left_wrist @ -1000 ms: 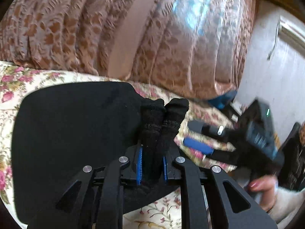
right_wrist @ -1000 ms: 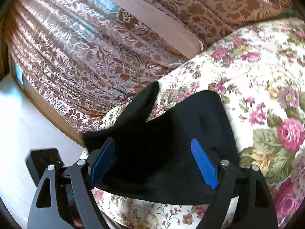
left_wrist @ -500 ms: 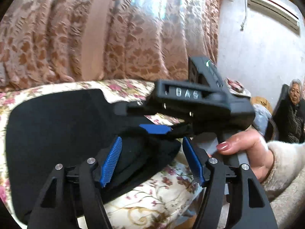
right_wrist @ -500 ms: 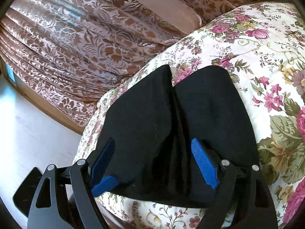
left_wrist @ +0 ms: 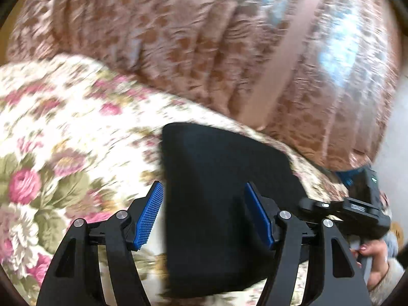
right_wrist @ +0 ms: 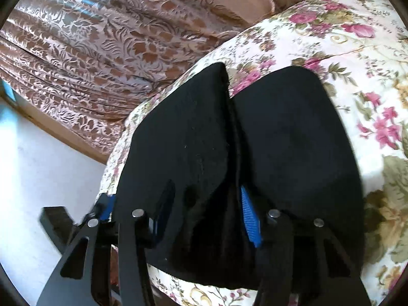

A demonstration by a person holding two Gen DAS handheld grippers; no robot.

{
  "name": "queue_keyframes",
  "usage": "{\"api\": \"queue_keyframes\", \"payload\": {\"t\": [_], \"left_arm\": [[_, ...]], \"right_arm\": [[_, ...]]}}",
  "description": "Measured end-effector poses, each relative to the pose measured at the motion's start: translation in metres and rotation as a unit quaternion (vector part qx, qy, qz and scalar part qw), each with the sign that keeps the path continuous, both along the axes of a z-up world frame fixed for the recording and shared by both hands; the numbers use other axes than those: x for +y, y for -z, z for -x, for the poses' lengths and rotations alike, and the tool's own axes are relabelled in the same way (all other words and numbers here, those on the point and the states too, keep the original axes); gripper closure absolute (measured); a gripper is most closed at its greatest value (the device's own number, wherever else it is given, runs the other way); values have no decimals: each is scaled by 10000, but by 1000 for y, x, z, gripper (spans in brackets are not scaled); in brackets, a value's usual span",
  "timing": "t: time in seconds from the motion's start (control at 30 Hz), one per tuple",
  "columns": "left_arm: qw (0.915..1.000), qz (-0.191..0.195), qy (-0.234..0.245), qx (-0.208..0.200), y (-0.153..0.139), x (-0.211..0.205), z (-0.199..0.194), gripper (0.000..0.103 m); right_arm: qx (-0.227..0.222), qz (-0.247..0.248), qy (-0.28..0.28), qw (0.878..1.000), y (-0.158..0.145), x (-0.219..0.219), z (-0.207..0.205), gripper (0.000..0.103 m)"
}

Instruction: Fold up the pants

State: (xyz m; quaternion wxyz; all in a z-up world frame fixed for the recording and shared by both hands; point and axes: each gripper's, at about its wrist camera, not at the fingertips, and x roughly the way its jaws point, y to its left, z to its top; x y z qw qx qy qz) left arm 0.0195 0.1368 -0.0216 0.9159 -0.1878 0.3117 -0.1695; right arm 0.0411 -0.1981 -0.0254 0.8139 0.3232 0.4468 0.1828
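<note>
The black pants point(left_wrist: 219, 193) lie folded into a compact block on the floral bedspread point(left_wrist: 63, 127). My left gripper point(left_wrist: 204, 216) is open and empty, its blue pads on either side of the pants' near left edge. In the right wrist view the pants point(right_wrist: 293, 140) show two folded halves with a crease between them. My right gripper point(right_wrist: 204, 211) is open low over the left half; cloth covers most of its left finger and its right pad point(right_wrist: 250, 216) sits in the crease. The right gripper's body also shows in the left wrist view point(left_wrist: 357, 209).
Brown patterned curtains point(left_wrist: 229, 38) hang behind the bed. A white wall point(right_wrist: 38, 165) lies beyond the bed's edge on the left of the right wrist view. A hand in a fluffy sleeve point(left_wrist: 374, 262) holds the right gripper.
My left gripper let go of the bunched black cloth, opened, and swung left to the folded pants' left edge. My right gripper moved down onto the pants; the raised flap now lies flat.
</note>
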Motion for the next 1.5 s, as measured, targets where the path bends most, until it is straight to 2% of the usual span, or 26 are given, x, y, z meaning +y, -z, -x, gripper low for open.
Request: {"api": "queue_keyframes", "payload": {"t": [0.1, 0.2, 0.27, 0.43, 0.63, 0.83, 1.03, 1.2, 1.37, 1.5], "left_arm": [[9998, 106, -78, 164, 15, 5, -1, 34], [9995, 210, -13, 216, 20, 2, 0, 34], [9993, 285, 143, 198, 17, -3, 0, 34], [9983, -137, 554, -74, 2, -35, 4, 34], [9958, -303, 859, -127, -4, -65, 0, 34], [9918, -748, 1022, -193, -11, -89, 0, 34], [9818, -1576, 1031, -253, -6, -110, 4, 33], [9786, -1779, 1004, -233, -5, -117, 5, 27], [9741, -1936, 1146, -247, -10, -133, 3, 23], [9678, -2199, 1188, -290, -3, -142, 4, 20]], "right_arm": [[-2, -128, -40, 9999, 4, 3, -1, 84], [-146, -206, -10, 9997, -4, 1, 3, 88], [-264, -286, 2, 9992, -12, -2, 7, 89], [-606, -489, 91, 9969, -38, -14, 19, 90], [-750, -604, 304, 9949, -56, -37, 25, 90], [-623, -558, 510, 9952, -48, -55, 31, 90], [-341, -341, 634, 9968, -25, -60, 31, 90], [-201, -463, 730, 9961, -15, -64, 32, 90], [-423, -81, 788, 9960, -32, -67, 35, 90], [-121, 96, 840, 9963, -10, -68, 31, 89]]}}
